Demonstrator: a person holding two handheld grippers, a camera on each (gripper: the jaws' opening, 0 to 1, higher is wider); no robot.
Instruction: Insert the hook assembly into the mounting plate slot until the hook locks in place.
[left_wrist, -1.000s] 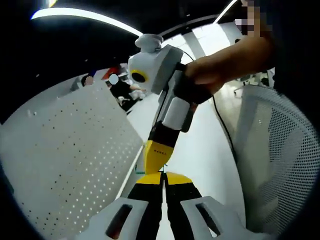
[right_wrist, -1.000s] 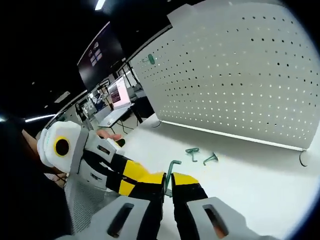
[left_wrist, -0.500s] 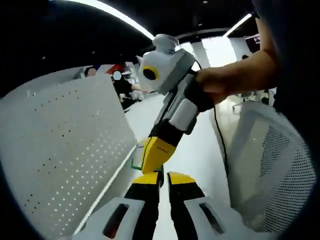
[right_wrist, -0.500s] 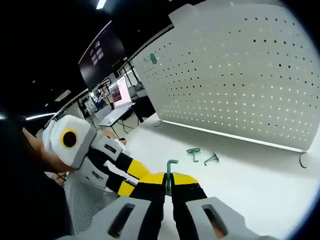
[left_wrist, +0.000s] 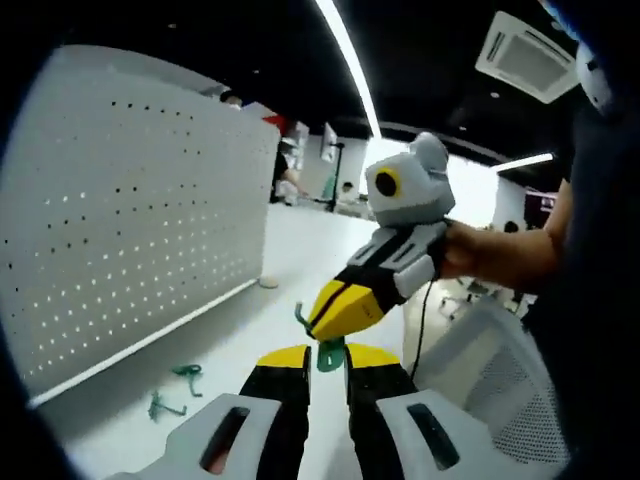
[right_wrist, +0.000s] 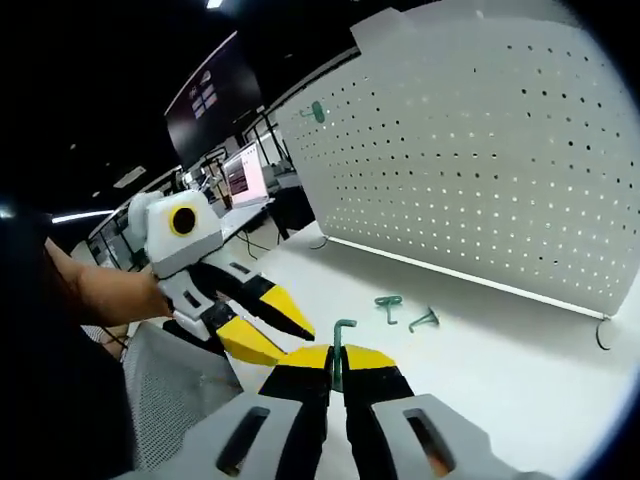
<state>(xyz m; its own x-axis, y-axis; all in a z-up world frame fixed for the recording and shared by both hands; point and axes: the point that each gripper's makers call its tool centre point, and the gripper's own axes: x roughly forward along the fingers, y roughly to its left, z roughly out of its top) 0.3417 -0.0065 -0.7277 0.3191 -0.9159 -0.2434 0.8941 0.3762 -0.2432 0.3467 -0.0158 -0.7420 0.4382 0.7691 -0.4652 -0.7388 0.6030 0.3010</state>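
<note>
A white pegboard mounting plate (right_wrist: 480, 170) stands upright on the white table; it is also in the left gripper view as the mounting plate (left_wrist: 120, 230). My right gripper (right_wrist: 337, 362) is shut on a green hook (right_wrist: 343, 335), which sticks up from between its yellow tips. My left gripper (right_wrist: 298, 346) comes in from the left with its jaws spread, close beside the held hook. In the left gripper view my left gripper (left_wrist: 327, 354) is open, and the right gripper (left_wrist: 312, 328) hovers just above it with the hook (left_wrist: 300, 317).
Two loose green hooks (right_wrist: 388, 303) (right_wrist: 422, 320) lie on the table (right_wrist: 500, 370) below the plate. Another green hook (right_wrist: 317, 110) hangs high on the plate. A white mesh chair back (left_wrist: 480, 370) is on the near side. Desks with monitors (right_wrist: 240, 180) stand behind.
My left gripper has gone from shut to open and drawn back a little from the hook. Its view has swung toward the plate. The right gripper has kept its hold on the hook.
</note>
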